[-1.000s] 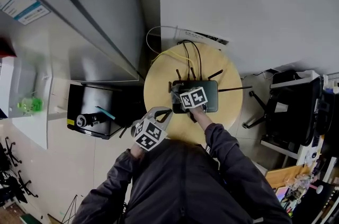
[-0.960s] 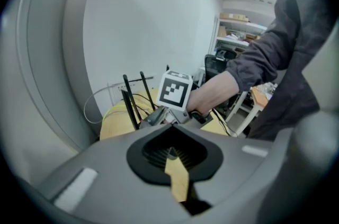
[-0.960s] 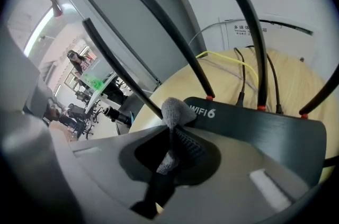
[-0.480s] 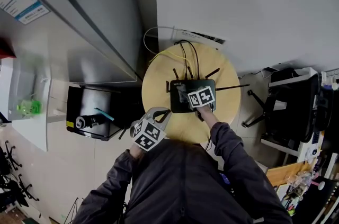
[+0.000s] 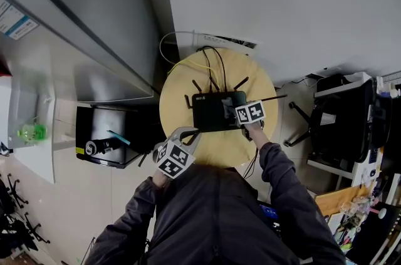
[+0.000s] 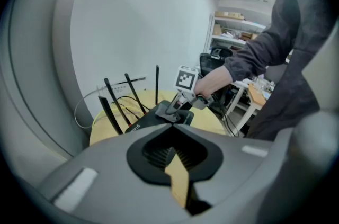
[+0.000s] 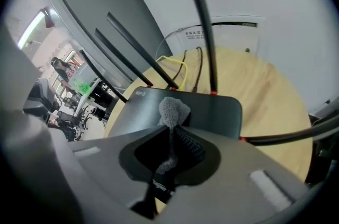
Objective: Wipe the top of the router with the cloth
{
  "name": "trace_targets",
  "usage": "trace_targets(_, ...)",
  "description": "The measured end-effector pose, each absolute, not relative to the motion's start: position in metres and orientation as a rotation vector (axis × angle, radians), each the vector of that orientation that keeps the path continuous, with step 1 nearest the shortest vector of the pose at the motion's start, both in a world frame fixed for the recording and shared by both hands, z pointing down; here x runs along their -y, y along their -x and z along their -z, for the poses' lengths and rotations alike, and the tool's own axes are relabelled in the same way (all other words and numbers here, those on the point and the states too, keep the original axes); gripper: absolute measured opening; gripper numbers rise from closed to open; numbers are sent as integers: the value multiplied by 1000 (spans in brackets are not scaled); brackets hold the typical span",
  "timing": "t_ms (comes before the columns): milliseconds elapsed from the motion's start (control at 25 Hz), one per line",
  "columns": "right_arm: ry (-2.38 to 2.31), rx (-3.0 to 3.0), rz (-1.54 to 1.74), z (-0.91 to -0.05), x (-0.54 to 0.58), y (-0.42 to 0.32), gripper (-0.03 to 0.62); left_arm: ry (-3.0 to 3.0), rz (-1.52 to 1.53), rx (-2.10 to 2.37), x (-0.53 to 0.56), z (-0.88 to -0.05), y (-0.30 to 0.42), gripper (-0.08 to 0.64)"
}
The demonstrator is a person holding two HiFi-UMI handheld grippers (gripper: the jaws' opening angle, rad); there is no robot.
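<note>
Two grippers: right gripper (image 7: 169, 130) clenched on small grey knitted cloth (image 7: 174, 110), pressed on flat black antennaed router (image 5: 210, 113) toward its 3 o'clock end, router mid round wooden table (image 5: 178, 91); left gripper (image 6: 172, 135) clenched empty, at table's 7 o'clock edge

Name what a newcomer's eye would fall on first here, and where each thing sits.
The flat black router with thin antennas sits on the round pale wooden table. The right gripper holds a small grey knitted cloth on its top, while the left gripper hangs shut by the table's near edge.
</note>
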State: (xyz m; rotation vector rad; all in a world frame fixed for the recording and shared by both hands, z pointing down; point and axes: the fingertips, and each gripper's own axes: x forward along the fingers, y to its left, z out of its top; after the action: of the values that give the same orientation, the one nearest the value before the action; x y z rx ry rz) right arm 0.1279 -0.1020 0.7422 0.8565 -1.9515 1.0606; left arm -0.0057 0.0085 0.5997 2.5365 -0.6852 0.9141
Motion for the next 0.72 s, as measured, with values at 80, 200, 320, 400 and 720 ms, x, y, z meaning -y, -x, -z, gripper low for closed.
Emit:
trace_targets(80, -881, 1938, -1064, -742, 104, -145, 28, -2539, -916, 682, -9, -600, 2, 2)
trace_targets(200, -911, 1916, -1061, -742, 105, -171, 28, -2542, -918, 678, -9, -599, -4, 2)
trace_targets(320, -935, 1899, -1063, -743, 106, -191, 28, -2544, -924, 673, -10, -599, -8, 2)
trace_targets(400, -947, 1893, -1067, -743, 106, -200, 28, -2545, -927, 673, -10, -599, -10, 2)
trace_targets(720, -983, 1920, -1059, -733, 105, -188, 28, -2536, -929, 685, -14, -600, -3, 2)
